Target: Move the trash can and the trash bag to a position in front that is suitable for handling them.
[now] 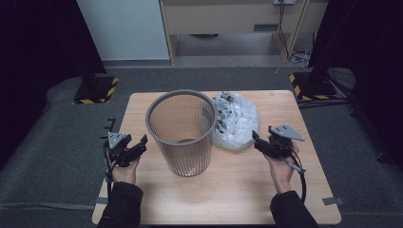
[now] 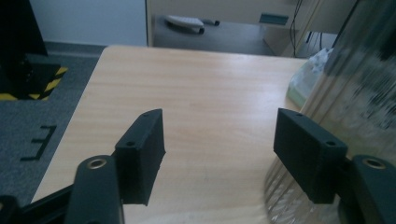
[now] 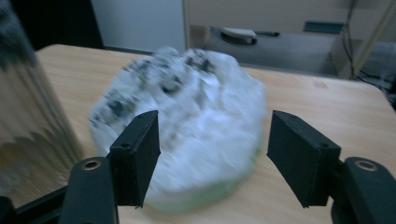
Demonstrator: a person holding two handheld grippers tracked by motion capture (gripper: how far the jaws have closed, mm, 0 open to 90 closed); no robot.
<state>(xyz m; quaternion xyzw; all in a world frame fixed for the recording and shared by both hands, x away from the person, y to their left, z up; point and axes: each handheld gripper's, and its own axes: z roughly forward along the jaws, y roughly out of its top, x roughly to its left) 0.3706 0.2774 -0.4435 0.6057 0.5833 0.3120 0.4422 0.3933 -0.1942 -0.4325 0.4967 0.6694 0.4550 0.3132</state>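
Right claw point(image 3: 212, 154) spread, aimed at plastic bag point(image 3: 187, 121) on counter point(image 1: 247, 180) beside mesh bin point(image 1: 180, 130). Left claw point(image 2: 219, 154) spread, empty, near bin. Likely approach step; next: close on bag.

left gripper point(image 2: 219, 144): fingers spread, empty | over wooden table point(image 2: 205, 88) | mesh bin point(image 2: 355, 93) beside right finger

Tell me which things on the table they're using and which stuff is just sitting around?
Likely in use:
- grey mesh wastebasket
- crumpled white plastic bag with dark print
- left gripper, jaws open
- right gripper, jaws open, facing the bag

Just around:
- yellow-and-black striped stand bases on the floor
- beige cabinet behind
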